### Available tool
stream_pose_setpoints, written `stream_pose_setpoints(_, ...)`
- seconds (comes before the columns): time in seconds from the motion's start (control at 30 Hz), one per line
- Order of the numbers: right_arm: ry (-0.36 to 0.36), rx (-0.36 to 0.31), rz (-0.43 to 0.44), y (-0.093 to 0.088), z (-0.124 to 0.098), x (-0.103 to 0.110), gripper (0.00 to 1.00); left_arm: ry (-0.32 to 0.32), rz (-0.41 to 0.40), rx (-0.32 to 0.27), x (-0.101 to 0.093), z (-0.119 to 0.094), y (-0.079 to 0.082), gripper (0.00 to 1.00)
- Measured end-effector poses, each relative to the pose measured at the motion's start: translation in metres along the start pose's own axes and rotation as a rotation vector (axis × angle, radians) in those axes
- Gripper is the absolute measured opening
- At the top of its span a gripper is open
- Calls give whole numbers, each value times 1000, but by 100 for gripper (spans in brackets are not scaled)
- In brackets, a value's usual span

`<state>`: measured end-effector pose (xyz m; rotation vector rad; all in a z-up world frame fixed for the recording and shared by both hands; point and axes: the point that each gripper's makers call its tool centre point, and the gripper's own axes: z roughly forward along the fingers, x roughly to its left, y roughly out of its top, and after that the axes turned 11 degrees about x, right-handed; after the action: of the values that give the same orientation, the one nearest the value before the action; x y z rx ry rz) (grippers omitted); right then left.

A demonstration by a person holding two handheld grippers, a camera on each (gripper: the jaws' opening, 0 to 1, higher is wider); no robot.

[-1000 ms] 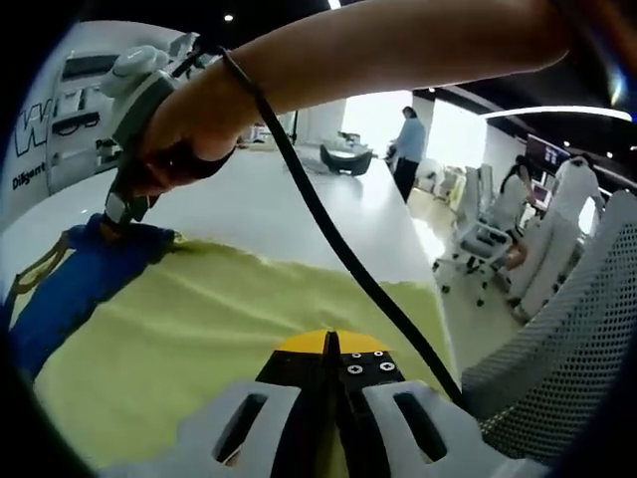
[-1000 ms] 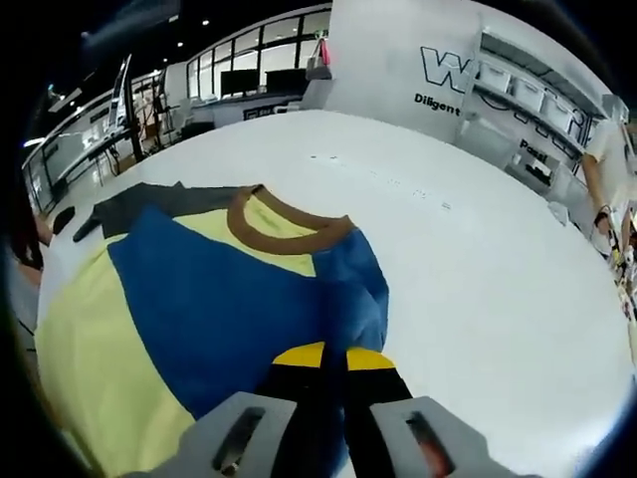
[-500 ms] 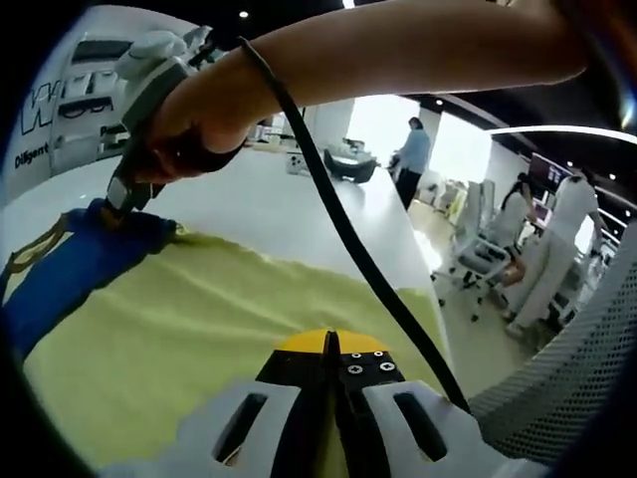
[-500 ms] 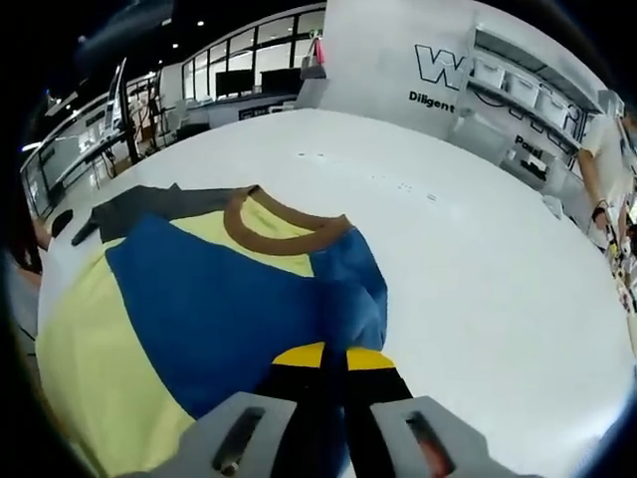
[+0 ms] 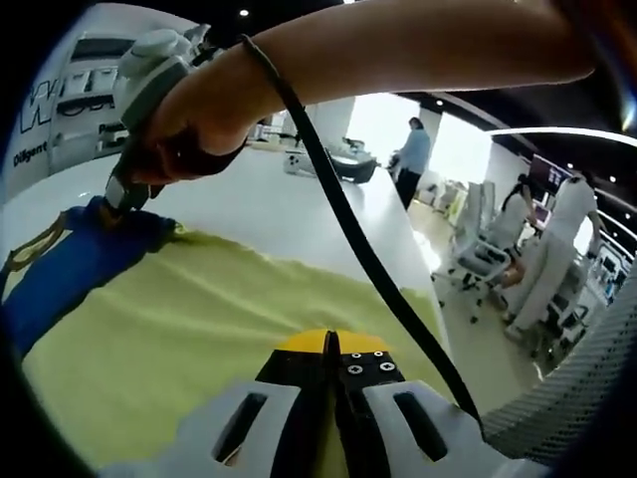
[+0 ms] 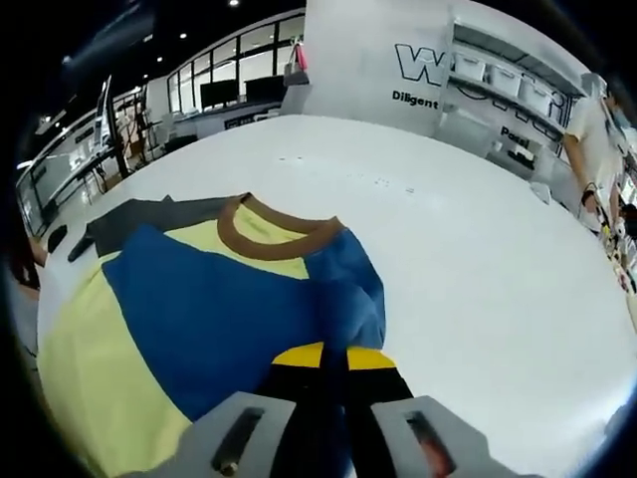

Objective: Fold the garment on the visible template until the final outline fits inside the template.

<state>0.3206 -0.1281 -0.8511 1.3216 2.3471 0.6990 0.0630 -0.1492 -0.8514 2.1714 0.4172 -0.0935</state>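
Open-plan office or lab, white table (image 6: 478,259), mesh office chairs (image 5: 478,264), wall lettering (image 6: 423,75)

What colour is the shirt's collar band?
Brown; the collar shows best in the right gripper view.

You work at a big white table (image 6: 478,259) in an open office. Ahead of you stands a white wall (image 6: 368,60) with dark lettering, shelves (image 6: 508,85) just beside it. Dark ceiling, small spot lights (image 5: 244,14). Bright windows (image 5: 383,119), white chairs (image 5: 478,244), people standing near them.
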Motion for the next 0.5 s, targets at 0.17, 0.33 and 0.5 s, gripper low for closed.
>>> stream_pose_setpoints(0.17,-22,14,0,0,0,-2,2,1,-4,-4,0,-1,-1,0)
stream_pose_setpoints(0.33,-66,23,5,-2,-4,-9,13,-7,-59,-27,1,-1,-1,0)
stream_pose_setpoints(0.5,-125,32,22,-3,-6,-24,28,0,-51,-19,0,-1,-1,0)
